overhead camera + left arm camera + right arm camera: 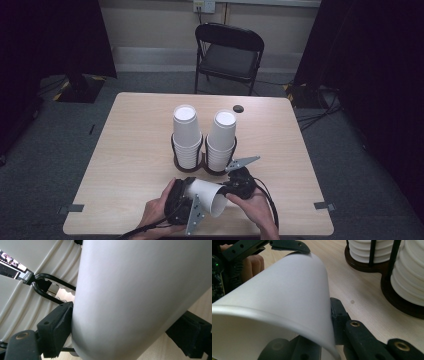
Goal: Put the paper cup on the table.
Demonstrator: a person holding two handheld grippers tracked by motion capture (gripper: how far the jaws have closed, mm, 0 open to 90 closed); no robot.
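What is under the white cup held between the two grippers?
Under the cup lies bare wooden table; the left gripper and right gripper clamp its ends. Its inside is hidden.

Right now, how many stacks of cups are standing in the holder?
2: the left stack and the right stack stand upside down, side by side in the dark holder. A single cup is held between both grippers, apart from the stacks.

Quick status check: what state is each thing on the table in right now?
Loose cup: on its side, held off the table.
Left tool: shut on the loose cup.
Right tool: shut on the cup's rim.
Two cup stacks: upside down, in the holder.
Chair: unfolded, vacant.
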